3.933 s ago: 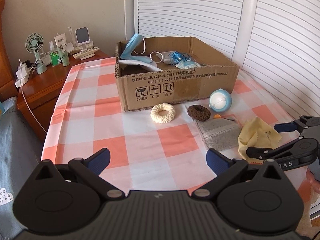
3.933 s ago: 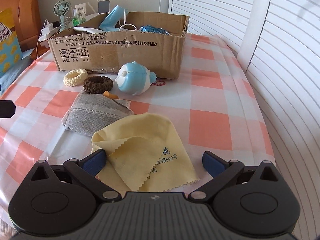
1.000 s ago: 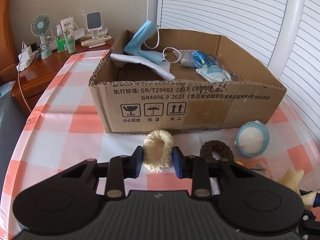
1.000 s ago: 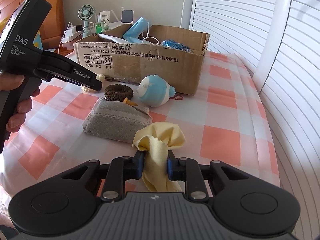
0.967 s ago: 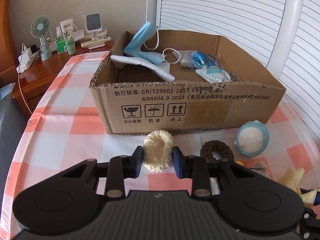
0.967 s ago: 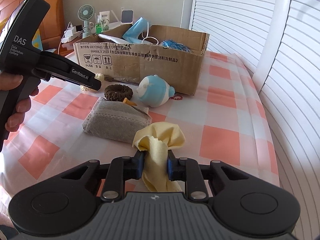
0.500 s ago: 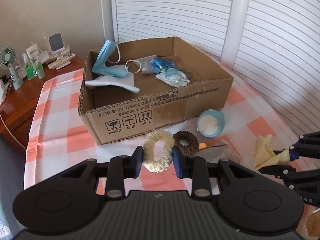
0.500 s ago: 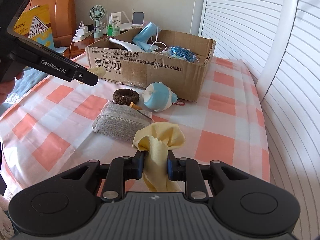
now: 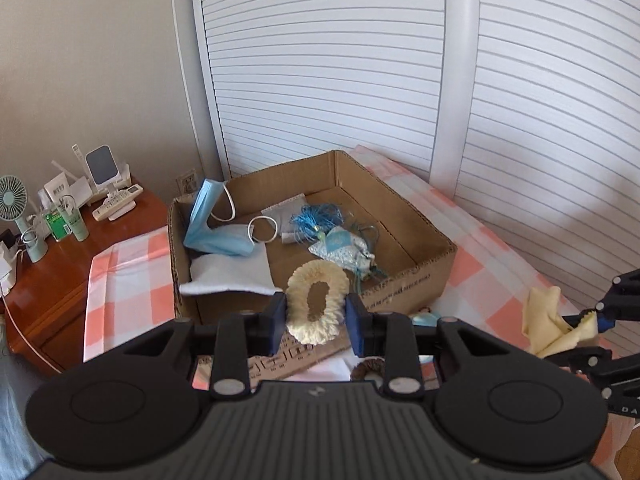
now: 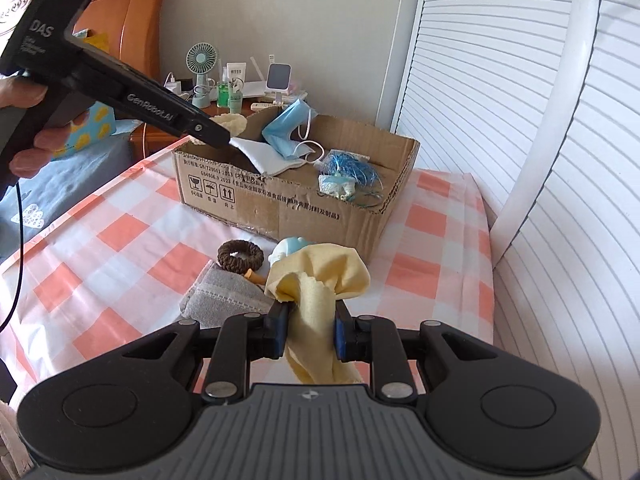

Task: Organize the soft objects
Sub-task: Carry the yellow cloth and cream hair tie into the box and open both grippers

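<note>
Above the near wall of the box [image 9: 416,276], we hold the left gripper [image 9: 316,316] with its jaws closed on the cream ring [image 9: 316,306]. Both pads press the ring's sides, squeezing it into an upright oval clear of the table [image 10: 120,240]. Seen from the right wrist, the ring sits over the box's left corner.

Near the table's right edge, we hold the right gripper [image 10: 310,332] clamped fully on the yellow cloth [image 10: 320,280]. The cloth bunches above the pads and hangs below them, lifted off the table.

Inside the box lie a blue mask [image 9: 212,228], a white cloth [image 9: 232,272], a blue tassel [image 9: 316,220] and a patterned pouch [image 9: 342,250].

On the table in front of the box rest a brown ring [image 10: 240,256], a grey cloth [image 10: 224,294] just beside it, and a blue toy [image 10: 290,246] partly hidden behind the yellow cloth.
</note>
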`<state>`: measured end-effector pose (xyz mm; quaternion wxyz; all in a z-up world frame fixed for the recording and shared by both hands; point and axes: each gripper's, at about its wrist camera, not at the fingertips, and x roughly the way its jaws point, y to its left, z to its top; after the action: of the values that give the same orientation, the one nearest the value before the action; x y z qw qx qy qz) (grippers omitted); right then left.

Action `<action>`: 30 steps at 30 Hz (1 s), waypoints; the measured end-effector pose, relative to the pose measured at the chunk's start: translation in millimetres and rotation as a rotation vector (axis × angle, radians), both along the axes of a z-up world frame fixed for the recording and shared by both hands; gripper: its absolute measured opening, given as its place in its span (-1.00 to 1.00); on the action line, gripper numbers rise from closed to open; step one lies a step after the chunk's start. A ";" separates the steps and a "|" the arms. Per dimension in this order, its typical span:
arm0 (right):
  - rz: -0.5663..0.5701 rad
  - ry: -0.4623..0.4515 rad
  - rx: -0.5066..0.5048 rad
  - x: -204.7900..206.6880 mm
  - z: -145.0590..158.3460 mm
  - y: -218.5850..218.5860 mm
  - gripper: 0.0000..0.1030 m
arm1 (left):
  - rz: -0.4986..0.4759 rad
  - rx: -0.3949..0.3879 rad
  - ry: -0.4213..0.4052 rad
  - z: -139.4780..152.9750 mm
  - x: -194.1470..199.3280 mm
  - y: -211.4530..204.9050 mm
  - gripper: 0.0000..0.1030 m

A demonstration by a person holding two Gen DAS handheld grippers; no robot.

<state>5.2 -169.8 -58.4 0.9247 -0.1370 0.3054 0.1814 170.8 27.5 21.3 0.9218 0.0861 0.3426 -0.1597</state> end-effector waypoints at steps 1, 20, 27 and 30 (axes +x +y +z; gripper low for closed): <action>0.001 -0.003 -0.004 1.4 1.7 -0.2 -0.50 | -0.001 0.002 -0.004 1.2 7.5 -1.1 -0.41; 0.014 -0.039 -0.006 48.5 36.7 12.6 -0.50 | 0.071 -0.018 -0.037 -5.3 27.6 20.3 0.88; 0.019 -0.019 0.053 86.0 53.4 38.6 -0.49 | 0.115 -0.028 -0.088 4.6 -36.2 33.3 0.99; 0.011 0.005 0.073 106.7 55.4 53.8 -0.49 | 0.152 -0.039 -0.067 -1.2 -51.0 37.9 0.99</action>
<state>111.9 -116.0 -3.0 0.9274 -0.1042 0.3001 0.1977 119.7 65.3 20.1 0.9438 0.0474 0.3138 -0.0927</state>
